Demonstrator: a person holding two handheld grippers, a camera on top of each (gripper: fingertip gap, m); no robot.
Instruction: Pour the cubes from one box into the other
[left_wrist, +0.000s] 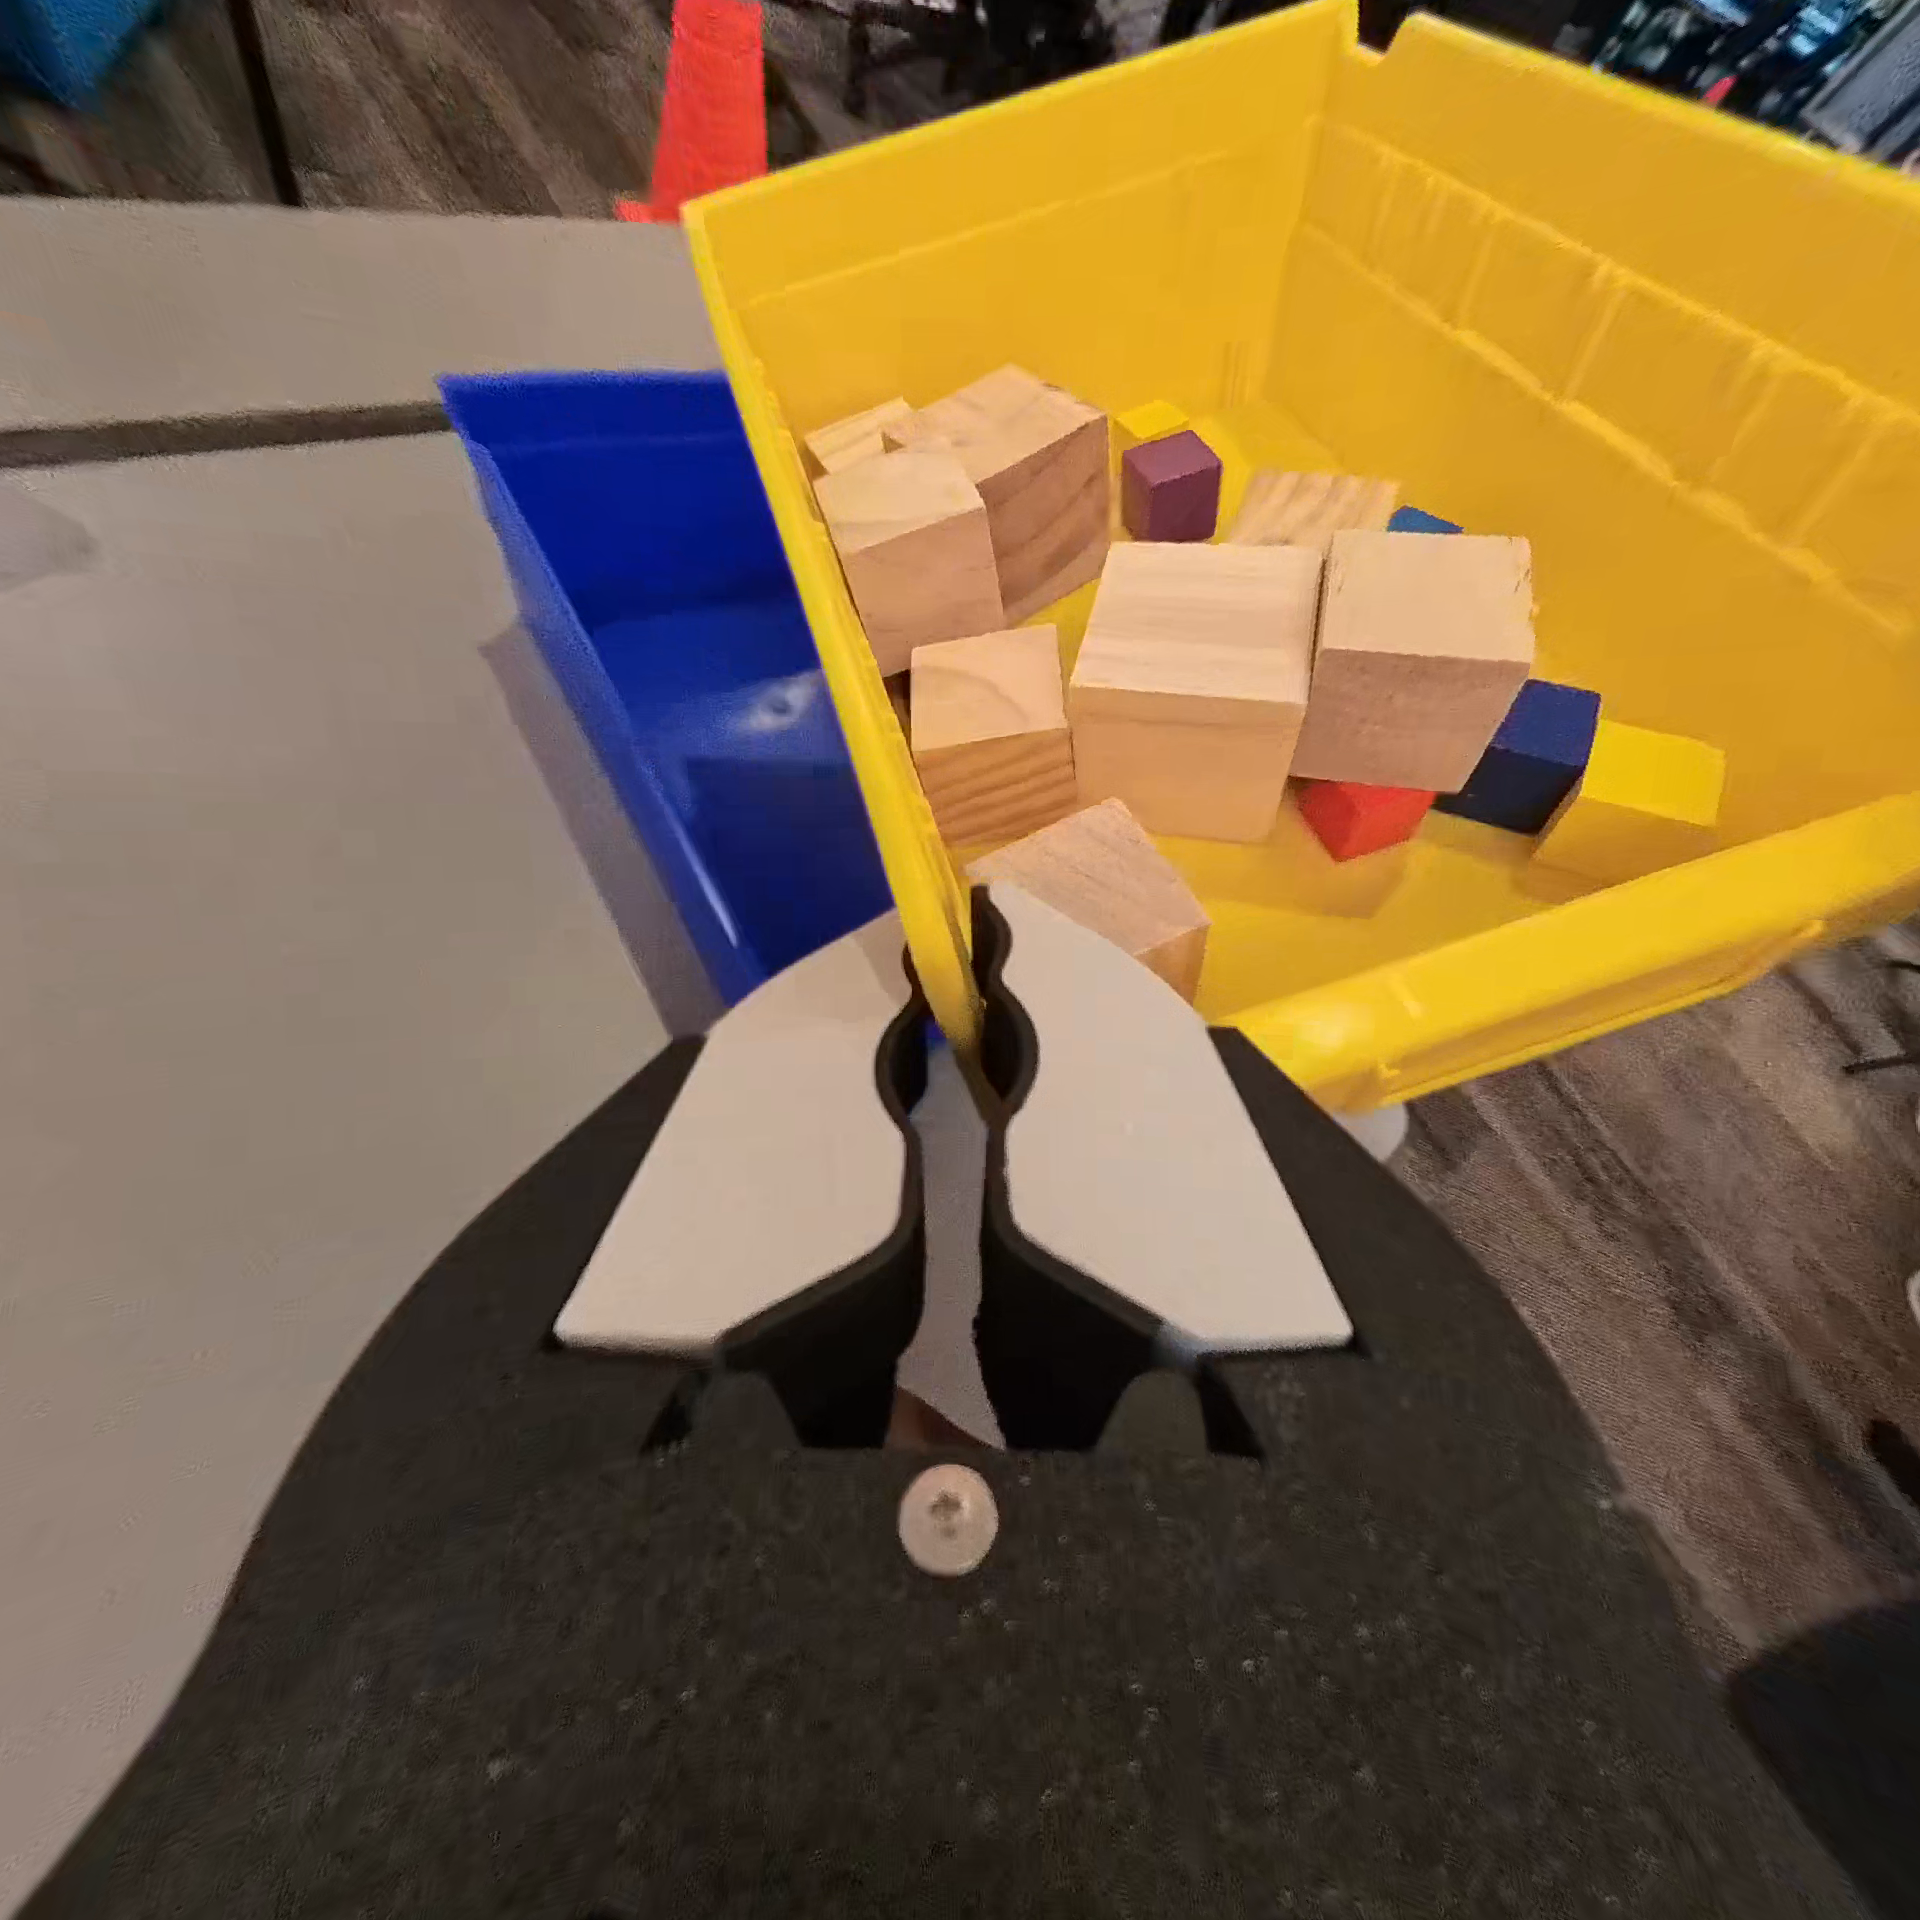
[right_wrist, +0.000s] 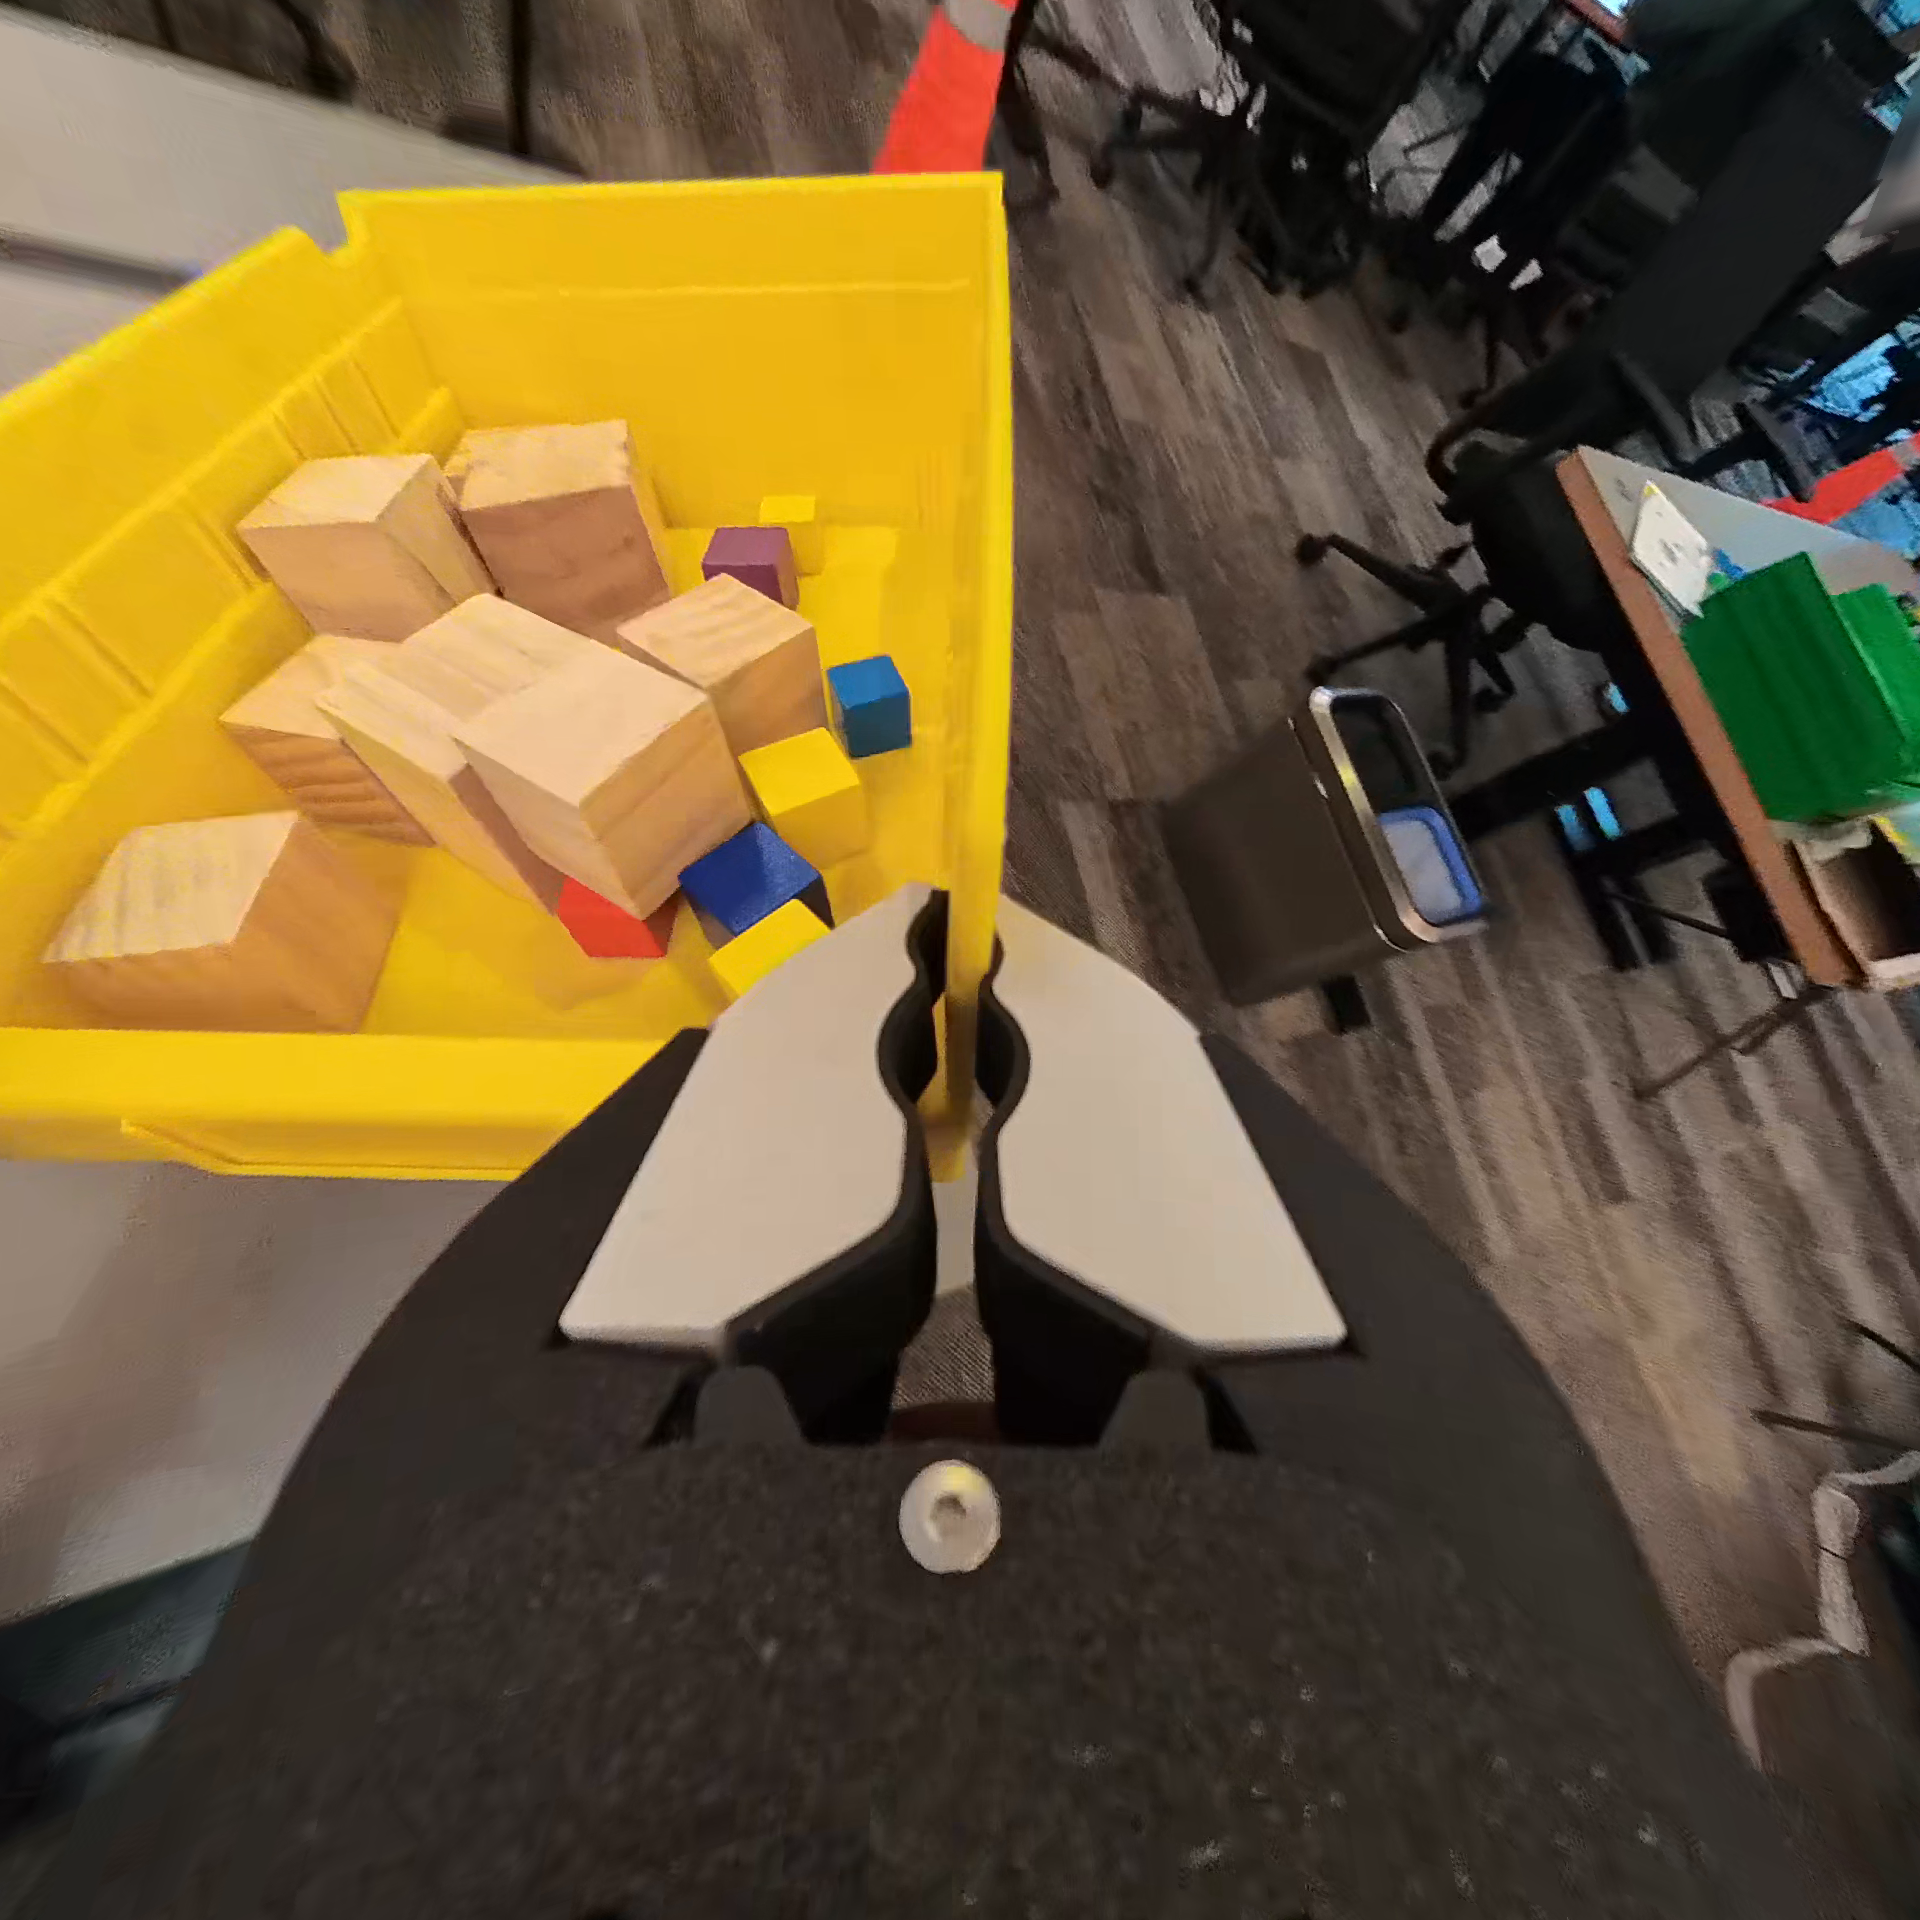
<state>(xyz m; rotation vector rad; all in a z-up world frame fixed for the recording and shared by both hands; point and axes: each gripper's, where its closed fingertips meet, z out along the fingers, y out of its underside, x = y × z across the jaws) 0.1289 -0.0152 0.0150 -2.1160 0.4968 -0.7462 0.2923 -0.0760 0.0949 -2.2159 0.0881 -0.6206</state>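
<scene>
A yellow box (left_wrist: 1558, 343) holds several plain wooden cubes (left_wrist: 1195, 686) and smaller coloured cubes in purple, blue, red and yellow. It is lifted and tilted above the table. My left gripper (left_wrist: 961, 935) is shut on the box's left wall. My right gripper (right_wrist: 961, 935) is shut on the box's right wall (right_wrist: 977, 582). The same cubes (right_wrist: 603, 769) show in the right wrist view, piled toward the near side. An empty blue box (left_wrist: 665, 623) stands on the grey table (left_wrist: 260, 831), just left of and below the yellow box.
An orange traffic cone (left_wrist: 712, 104) stands on the floor beyond the table. To the right are carpet floor, a black bin (right_wrist: 1340, 862), office chairs (right_wrist: 1475, 540) and a desk with green items (right_wrist: 1797, 717). The table's right edge lies under the yellow box.
</scene>
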